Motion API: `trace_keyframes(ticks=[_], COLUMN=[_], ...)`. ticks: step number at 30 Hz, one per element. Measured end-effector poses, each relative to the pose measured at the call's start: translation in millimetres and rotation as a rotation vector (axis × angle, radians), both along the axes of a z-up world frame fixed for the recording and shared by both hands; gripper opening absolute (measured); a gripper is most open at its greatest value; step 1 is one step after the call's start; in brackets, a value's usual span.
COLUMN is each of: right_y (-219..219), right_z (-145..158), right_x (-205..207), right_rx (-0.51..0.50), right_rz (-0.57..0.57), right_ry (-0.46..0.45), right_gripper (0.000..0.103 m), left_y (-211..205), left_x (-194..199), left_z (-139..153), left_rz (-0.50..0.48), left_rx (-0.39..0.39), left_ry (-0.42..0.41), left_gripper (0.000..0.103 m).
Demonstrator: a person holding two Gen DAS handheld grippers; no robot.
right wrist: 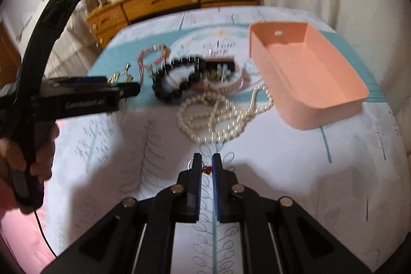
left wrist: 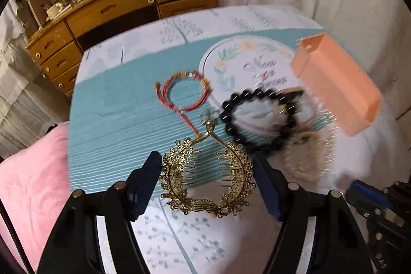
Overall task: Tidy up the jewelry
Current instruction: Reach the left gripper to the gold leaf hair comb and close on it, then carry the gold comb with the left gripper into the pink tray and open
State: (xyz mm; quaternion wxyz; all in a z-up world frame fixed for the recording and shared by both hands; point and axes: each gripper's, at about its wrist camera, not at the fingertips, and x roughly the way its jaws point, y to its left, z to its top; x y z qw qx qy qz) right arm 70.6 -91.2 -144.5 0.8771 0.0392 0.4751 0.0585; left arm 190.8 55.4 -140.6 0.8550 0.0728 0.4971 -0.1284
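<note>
Two grippers are at work over the bed, and we start at our own fingertips. Our left gripper (left wrist: 206, 171) has its jaws spread wide on either side of the gold hair comb (left wrist: 206, 176), a filigree loop with teeth pointing inward; the left pad looks just beside or touching its rim, though we cannot say for sure, and nothing is clamped. Our right gripper (right wrist: 206, 171) has its fingers drawn nearly together, leaving a narrow gap, and a tiny red charm (right wrist: 207, 168) with a thin ring shows at the tips; whether the pads truly pinch it we cannot tell. Moving outward, the black bead bracelet (left wrist: 259, 117) lies just beyond the comb, with the red cord bracelet (left wrist: 183, 91) farther out to the left and its cord tail running back to the comb's hook. From the right view, the pearl necklace (right wrist: 221, 114) sits heaped ahead of the fingers, near the peach box (right wrist: 305, 104), which lies open and looks empty on the bedspread (right wrist: 334, 184). We judge the sorting barely begun: every piece we can see rests outside the box. The step in hand appears to be taking up the comb. Next we would close the left jaws across its stiff outer rim, not the fine teeth, lift it free of the cord tail, and carry it rightward to the box.
</note>
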Motion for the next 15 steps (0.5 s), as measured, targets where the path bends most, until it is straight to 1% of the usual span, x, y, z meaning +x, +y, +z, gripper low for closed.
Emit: trace_keyframes(ticks=[2,5,8,10,11,14,15], right_y=[-3,-11,-23,-34,-39,-55,-62], right_z=[13,34,55,68,72,83,85], right_x=[-2,-3,-4,-3,-2,4,6], right_rx=[0.009,0.003,0.025,0.038,0.038,0.031,0.031], right_rz=[-0.014,-0.038,-0.074,-0.089,-0.093,-0.106,-0.113], right_ry=[-0.043,-0.111,-0.169,-0.205,-0.216,-0.242,-0.253], right_gripper=[0.007,0.007,0.007,0.007,0.007,0.007,0.007], left_y=[-4,-15,-30,-42,-49,-66,-74], left_x=[-2,-5,-4,-2,2,9,12], left_z=[20,55,80,93,99,108,110], left_rz=[-0.001,-0.017,-0.042,-0.080,-0.100,-0.114,-0.117], left_rx=[-0.033,-0.086,-0.121,-0.164,-0.205,-0.273,-0.284], left_ry=[0.002,-0.020,-0.030,-0.017,0.003,0.018,0.018], left_gripper=[0.070,0.070,0.070,0.070,0.070,0.070,0.070])
